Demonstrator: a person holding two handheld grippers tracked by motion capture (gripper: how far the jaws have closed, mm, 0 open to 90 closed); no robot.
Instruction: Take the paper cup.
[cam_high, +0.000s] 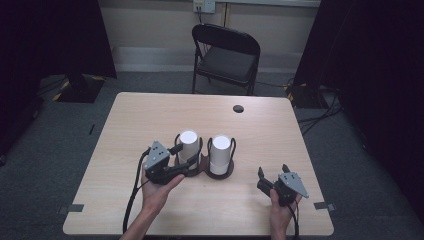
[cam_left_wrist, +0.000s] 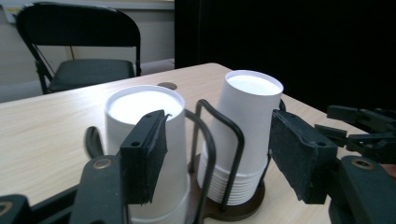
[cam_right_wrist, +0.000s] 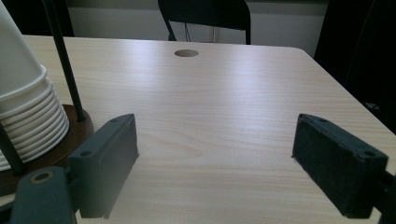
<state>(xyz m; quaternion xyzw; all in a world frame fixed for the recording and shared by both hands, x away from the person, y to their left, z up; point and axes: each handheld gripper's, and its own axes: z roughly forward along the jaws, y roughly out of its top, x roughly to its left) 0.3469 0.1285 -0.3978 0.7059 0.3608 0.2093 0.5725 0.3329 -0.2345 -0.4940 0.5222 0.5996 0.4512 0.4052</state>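
Two stacks of upturned white paper cups stand side by side in a dark wire holder (cam_high: 223, 175) on the wooden table (cam_high: 150, 115). My left gripper (cam_high: 188, 154) reaches in from the left and is shut on the left cup (cam_high: 189, 140), its fingers on either side of the cup's lower wall. In the left gripper view its left pad (cam_left_wrist: 144, 154) lies over that cup (cam_left_wrist: 140, 105); the right pad (cam_left_wrist: 299, 158) stands by the right cup (cam_left_wrist: 247, 116). My right gripper (cam_high: 272, 170) rests near the front right edge, open with only bare table between its jaws (cam_right_wrist: 215, 154).
A black folding chair (cam_high: 226, 55) stands behind the table. A round cable hole (cam_high: 238, 108) sits near the far edge. The right cup stack (cam_right_wrist: 23, 107) and holder base (cam_right_wrist: 70, 135) lie left of my right gripper. Dark curtains hang on both sides.
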